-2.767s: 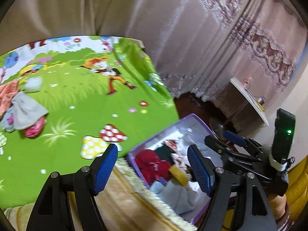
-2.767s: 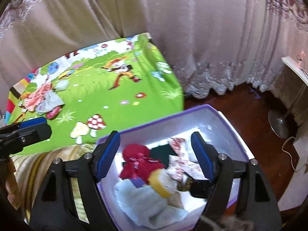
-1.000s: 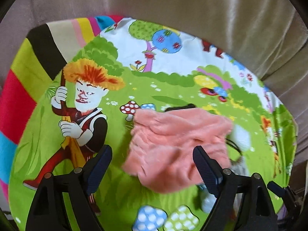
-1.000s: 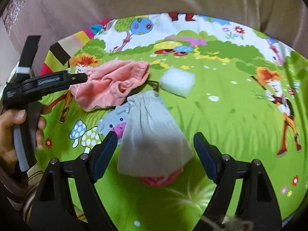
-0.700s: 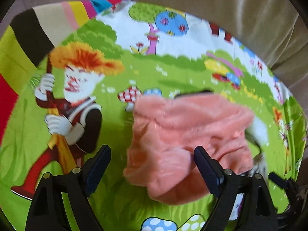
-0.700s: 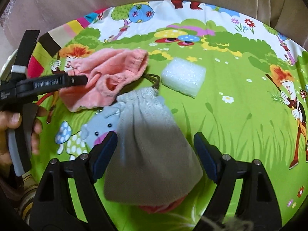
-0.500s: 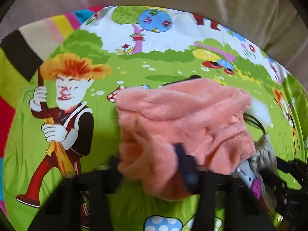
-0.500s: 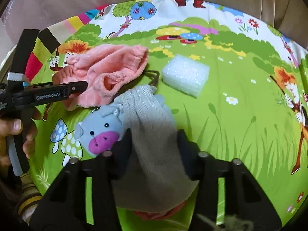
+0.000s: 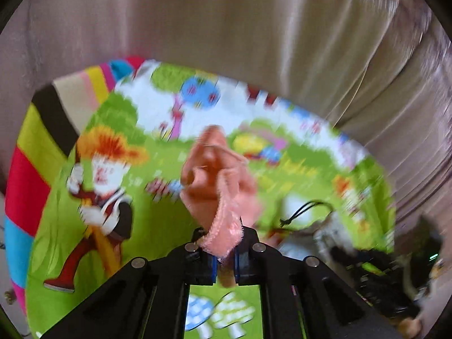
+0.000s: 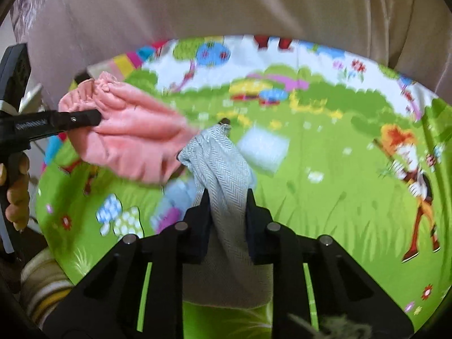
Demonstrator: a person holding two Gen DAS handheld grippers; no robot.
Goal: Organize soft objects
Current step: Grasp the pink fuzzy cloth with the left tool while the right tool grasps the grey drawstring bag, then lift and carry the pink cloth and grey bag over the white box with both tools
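Note:
My left gripper (image 9: 225, 265) is shut on a fuzzy pink cloth (image 9: 219, 180), which hangs lifted above the cartoon play mat (image 9: 84, 254). In the right wrist view the same pink cloth (image 10: 132, 138) dangles from the left gripper (image 10: 94, 118) at the left. My right gripper (image 10: 227, 220) has its jaws closing on a grey herringbone drawstring bag (image 10: 220, 163); the pads press the bag's fabric from both sides. A blue plush toy with a pink snout (image 10: 172, 203) lies on the mat beside the bag.
A white bubble-wrap pad (image 10: 262, 149) lies on the mat behind the grey bag. Beige curtains (image 10: 226, 2) hang behind the mat. A person's hand (image 10: 17, 189) holds the left gripper's handle at the left edge.
Both grippers went from wide open to closed: the left onto the pink cloth, the right onto the grey bag. The left one has risen, lifting the pink cloth off the mat.

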